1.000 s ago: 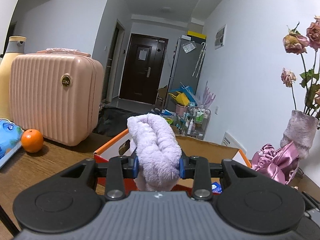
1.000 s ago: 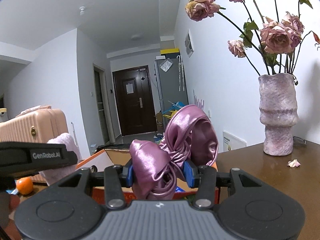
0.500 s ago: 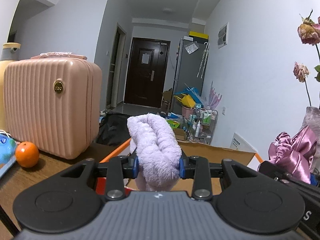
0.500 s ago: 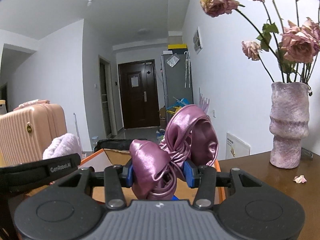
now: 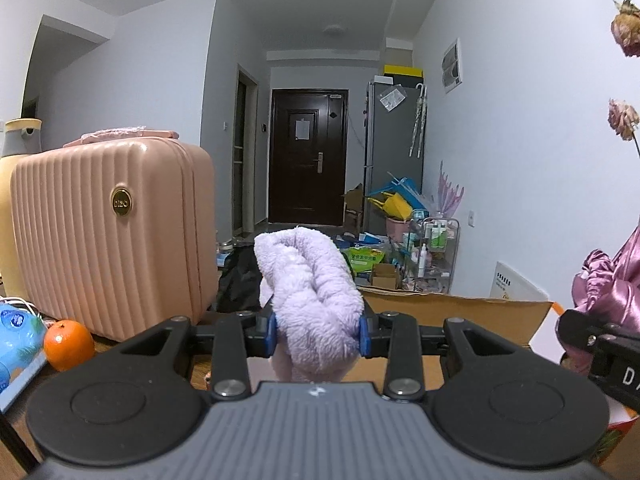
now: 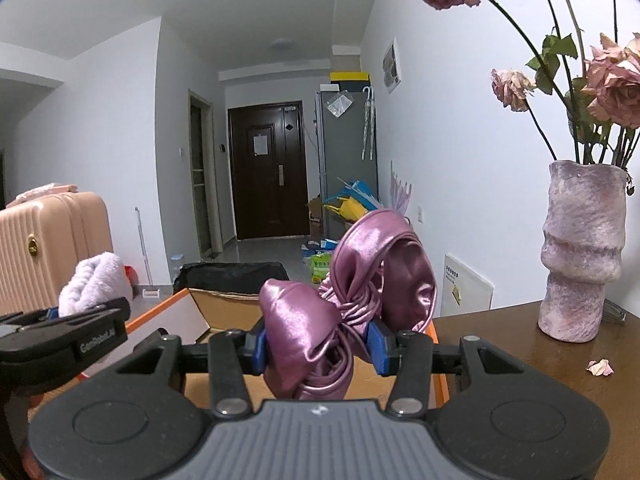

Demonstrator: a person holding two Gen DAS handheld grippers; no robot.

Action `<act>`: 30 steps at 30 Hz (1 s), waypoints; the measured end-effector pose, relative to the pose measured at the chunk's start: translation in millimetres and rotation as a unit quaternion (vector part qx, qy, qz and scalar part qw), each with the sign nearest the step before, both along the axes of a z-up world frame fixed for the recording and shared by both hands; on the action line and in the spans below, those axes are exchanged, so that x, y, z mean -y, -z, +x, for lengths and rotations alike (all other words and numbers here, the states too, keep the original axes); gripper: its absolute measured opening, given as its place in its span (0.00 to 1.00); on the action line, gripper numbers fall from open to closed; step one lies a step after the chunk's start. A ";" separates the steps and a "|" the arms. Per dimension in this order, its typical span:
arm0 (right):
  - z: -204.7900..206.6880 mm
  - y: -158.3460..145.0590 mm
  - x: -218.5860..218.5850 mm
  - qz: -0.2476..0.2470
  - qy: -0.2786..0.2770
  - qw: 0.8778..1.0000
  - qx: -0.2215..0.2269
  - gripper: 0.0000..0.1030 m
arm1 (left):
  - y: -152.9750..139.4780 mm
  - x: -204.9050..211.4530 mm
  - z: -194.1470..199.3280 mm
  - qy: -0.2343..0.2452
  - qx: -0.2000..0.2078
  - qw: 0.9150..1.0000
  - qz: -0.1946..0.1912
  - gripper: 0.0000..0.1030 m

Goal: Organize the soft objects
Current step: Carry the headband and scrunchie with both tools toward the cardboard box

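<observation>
Both grippers hover over the open brown cardboard box with orange flaps (image 6: 224,312), its far rim at twelve o'clock. The left gripper (image 5: 318,330) is clamped on a fluffy lilac towel roll (image 5: 310,292); the right gripper (image 6: 320,350) pinches a shiny mauve satin bundle (image 6: 348,300).

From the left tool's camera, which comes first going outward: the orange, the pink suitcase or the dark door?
1. Orange, low on the left, on the table.
2. Pink suitcase, just behind it, left.
3. Dark door, at the hallway's far end, centre.
</observation>
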State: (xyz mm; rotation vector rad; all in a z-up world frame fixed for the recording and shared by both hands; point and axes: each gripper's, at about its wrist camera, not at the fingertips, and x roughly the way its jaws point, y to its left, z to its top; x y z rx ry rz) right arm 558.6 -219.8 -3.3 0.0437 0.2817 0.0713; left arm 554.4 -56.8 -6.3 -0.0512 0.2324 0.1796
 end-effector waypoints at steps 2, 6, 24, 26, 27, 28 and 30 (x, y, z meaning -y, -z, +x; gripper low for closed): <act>2.0 0.0 -0.9 -0.002 0.000 1.000 -0.001 0.45 | -0.1 -2.1 3.1 -0.002 -0.001 1.000 0.005 0.35; 5.2 -0.2 -4.5 -0.008 0.000 1.000 -0.002 0.45 | 1.2 -4.8 9.4 -0.004 -0.001 1.000 0.014 0.35; 35.9 14.8 -24.2 -0.039 0.008 0.998 -0.046 0.45 | 11.6 6.2 42.9 0.013 -0.013 0.999 0.036 0.36; 39.7 16.7 -24.4 -0.036 0.009 0.998 -0.052 0.45 | 12.3 7.5 46.0 0.018 -0.016 0.999 0.038 0.36; 41.1 18.1 -24.5 -0.036 0.010 0.998 -0.056 0.45 | 12.9 8.4 47.4 0.019 -0.017 0.999 0.039 0.36; 42.8 18.9 -24.7 -0.036 0.011 0.998 -0.058 0.45 | 13.3 8.9 48.6 0.021 -0.018 0.999 0.039 0.36; 45.2 21.0 -25.4 -0.036 0.013 0.997 -0.065 0.45 | 14.1 9.6 51.4 0.024 -0.020 0.999 0.039 0.36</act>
